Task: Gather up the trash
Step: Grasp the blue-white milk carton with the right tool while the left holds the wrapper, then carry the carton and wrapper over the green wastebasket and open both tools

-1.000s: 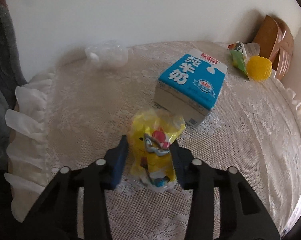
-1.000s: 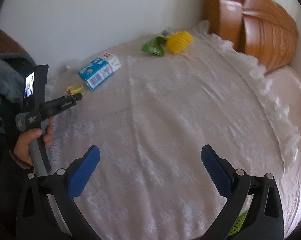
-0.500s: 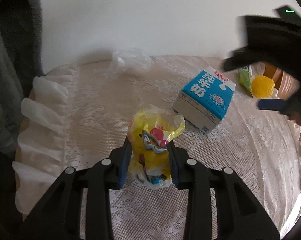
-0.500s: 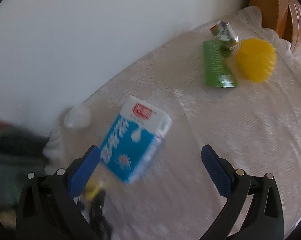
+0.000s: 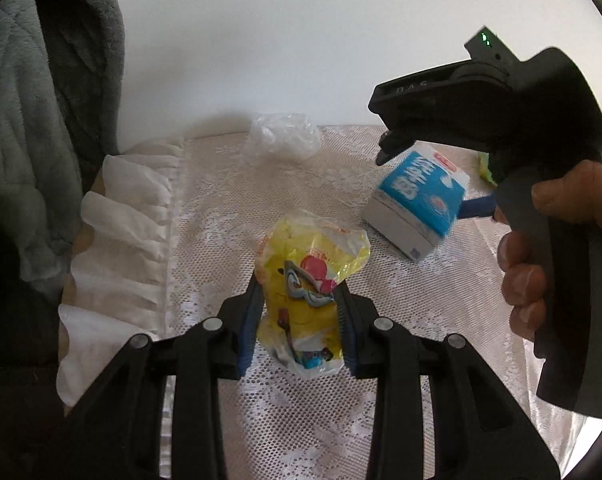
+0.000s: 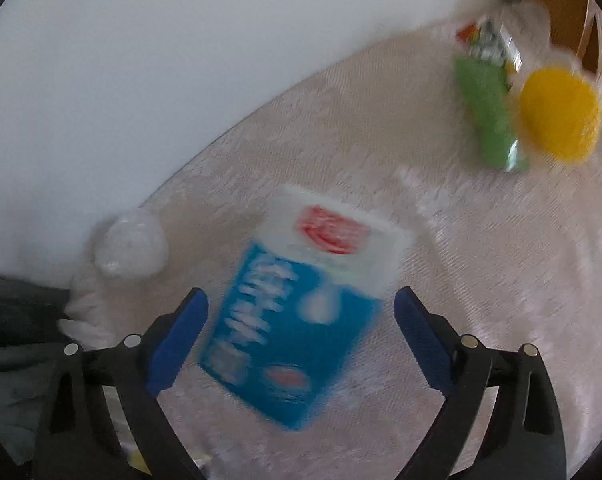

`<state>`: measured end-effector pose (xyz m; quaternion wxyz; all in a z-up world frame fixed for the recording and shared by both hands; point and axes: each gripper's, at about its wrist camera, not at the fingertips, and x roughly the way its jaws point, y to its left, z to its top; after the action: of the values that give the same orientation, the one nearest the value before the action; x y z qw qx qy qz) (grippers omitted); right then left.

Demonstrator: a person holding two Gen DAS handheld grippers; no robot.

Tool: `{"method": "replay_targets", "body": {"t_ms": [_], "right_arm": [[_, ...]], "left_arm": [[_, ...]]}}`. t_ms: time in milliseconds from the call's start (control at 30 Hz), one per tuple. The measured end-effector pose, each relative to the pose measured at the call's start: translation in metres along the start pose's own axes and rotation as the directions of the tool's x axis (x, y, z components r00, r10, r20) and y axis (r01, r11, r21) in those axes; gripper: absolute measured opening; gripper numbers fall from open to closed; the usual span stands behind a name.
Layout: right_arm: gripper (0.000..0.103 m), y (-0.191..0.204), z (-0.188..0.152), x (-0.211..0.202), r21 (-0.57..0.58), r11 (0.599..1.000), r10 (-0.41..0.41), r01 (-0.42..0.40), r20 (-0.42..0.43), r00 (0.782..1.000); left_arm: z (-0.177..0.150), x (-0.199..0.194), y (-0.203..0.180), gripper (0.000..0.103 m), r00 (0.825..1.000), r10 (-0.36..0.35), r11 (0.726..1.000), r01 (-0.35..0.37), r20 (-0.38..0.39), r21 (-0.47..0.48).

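Note:
My left gripper [image 5: 299, 312] is shut on a crumpled yellow snack wrapper [image 5: 305, 276] with a cartoon face, holding it just over the lace tablecloth [image 5: 205, 208]. A blue and white milk carton [image 5: 419, 196] lies on its side to the right. In the right wrist view my right gripper [image 6: 301, 320] is open, with the carton [image 6: 301, 320] between its blue fingers [image 6: 173, 340], apart from both. The right gripper's body and the hand holding it show in the left wrist view [image 5: 541, 184].
A crumpled clear plastic bag [image 5: 283, 140] lies by the white wall; it also shows in the right wrist view [image 6: 131, 248]. A green packet [image 6: 487, 120] and a yellow ball [image 6: 559, 116] lie far right near a wooden chair. The table's frilled edge [image 5: 117, 240] is at left.
My left gripper closed on the yellow wrapper and lifted it slightly. My right gripper swung across the table to the milk carton and now straddles it.

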<state>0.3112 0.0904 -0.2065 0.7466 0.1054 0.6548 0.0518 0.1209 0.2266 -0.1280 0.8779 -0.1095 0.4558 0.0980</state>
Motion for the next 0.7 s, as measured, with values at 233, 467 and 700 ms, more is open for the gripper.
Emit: {"method": "replay_targets", "body": {"t_ms": [233,467,700], "right_arm": [[0.094,0.008,0.007,0.008,0.011,1.0,-0.019,0.019,-0.02,1.0],[0.077,0.037,0.004,0.01,-0.124,0.988,-0.088,0.09,0.019,0.996],[0.076,0.001,-0.038,-0.04,-0.209,0.978,0.045,-0.025,0.09,0.995]], "left_arm": [[0.0,-0.001,0.006,0.033,1.0,-0.001,1.0,0.0,-0.002,-0.012],[0.0,-0.004,0.009,0.033,1.0,0.009,1.0,-0.009,0.005,-0.026],[-0.009,-0.037,-0.001,0.033,0.999,0.009,1.0,-0.009,0.034,0.002]]}}
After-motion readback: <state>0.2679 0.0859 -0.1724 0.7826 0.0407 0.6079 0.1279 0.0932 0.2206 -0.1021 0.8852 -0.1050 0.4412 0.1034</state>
